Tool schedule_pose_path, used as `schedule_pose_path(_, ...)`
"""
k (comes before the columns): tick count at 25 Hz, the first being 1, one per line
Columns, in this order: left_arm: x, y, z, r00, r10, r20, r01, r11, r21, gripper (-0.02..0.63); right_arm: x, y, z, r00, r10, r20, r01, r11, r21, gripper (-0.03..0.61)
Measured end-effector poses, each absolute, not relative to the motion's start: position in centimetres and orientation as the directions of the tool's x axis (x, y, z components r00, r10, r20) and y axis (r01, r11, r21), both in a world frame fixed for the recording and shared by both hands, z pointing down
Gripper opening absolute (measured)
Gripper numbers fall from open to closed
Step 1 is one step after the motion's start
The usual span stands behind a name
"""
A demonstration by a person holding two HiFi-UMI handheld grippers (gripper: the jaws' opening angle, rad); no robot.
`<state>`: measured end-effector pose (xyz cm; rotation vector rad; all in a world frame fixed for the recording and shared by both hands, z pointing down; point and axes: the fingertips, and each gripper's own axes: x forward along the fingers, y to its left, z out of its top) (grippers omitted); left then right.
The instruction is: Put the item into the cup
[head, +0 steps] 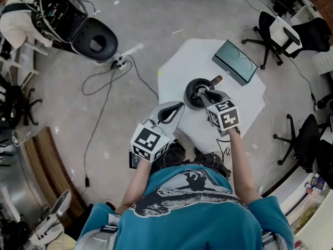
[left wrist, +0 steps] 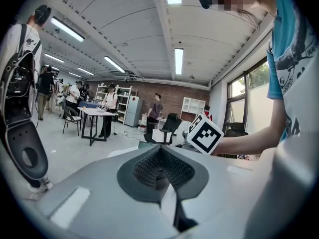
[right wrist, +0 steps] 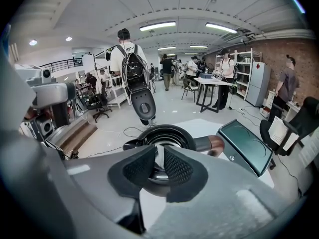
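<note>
- Right gripper (right wrist: 158, 168): jaws nearly closed on white item (right wrist: 157, 156), a thin piece with its long axis seemingly along the jaws.
- Cup (right wrist: 172, 132): on bench (head: 179, 61), open mouth directly beyond right jaws, touching nothing.
- Left gripper (left wrist: 159, 166): jaws together, empty, farther from the cup.

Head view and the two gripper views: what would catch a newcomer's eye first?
The right tool hangs right over the black cup in the middle of the white table, pinching a thin white item above the cup's mouth. The left tool is shut and empty at the table's near edge. A teal tray lies at the table's far side.
</note>
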<state>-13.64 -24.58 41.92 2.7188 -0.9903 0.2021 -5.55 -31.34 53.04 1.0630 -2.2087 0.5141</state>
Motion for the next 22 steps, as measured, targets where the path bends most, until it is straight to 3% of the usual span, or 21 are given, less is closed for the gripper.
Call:
schedule_pose_path(8,-13.8,-24.3,42.0,0.756,-0.621,0.21,-0.654,-0.735,0.18,0.006,-5.5,-31.2,52.9,-0.481,-0.567,0.669,-0.806,0.587,-0.082,0.074)
schedule_pose_path(22,-15.6,-22.2,42.7,0.77,-0.594,0.233,-0.635,-0.749,0.191,0.006,-6.8,-27.7,47.3,-0.529,-0.696,0.485,-0.84,0.513,-0.179,0.075)
